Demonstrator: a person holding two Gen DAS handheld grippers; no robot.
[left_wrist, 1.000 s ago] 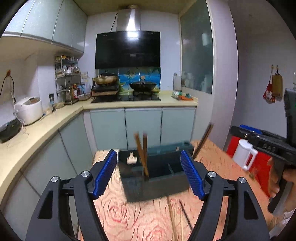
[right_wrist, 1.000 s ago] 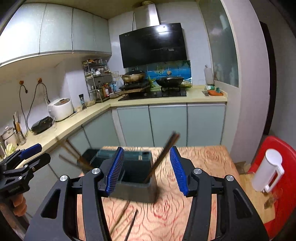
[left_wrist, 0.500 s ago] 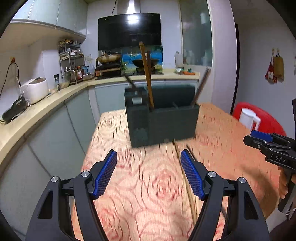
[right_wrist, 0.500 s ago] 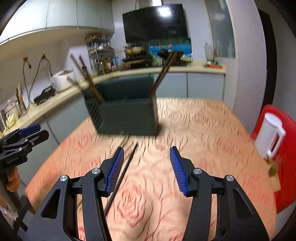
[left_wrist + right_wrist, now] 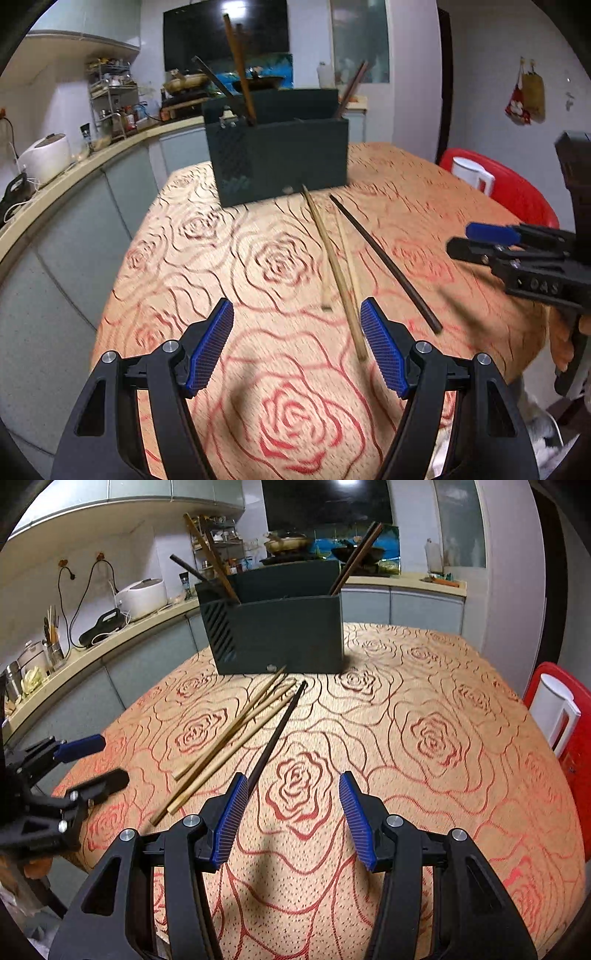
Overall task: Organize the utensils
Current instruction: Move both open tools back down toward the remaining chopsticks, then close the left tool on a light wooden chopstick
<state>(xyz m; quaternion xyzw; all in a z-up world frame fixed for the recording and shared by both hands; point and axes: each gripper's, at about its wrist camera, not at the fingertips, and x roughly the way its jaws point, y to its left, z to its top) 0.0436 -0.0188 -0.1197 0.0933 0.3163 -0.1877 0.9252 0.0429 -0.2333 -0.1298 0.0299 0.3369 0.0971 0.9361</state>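
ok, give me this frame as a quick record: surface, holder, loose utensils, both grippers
surface: table with a rose-patterned cloth
holder: dark box at the far side of the table, chopsticks standing in it at both ends
loose utensils: three light chopsticks and one dark chopstick lying flat in front of the box
left gripper: open, empty, near ends of the light chopsticks at its right finger
right gripper: open, empty, dark chopstick's near end at its left finger
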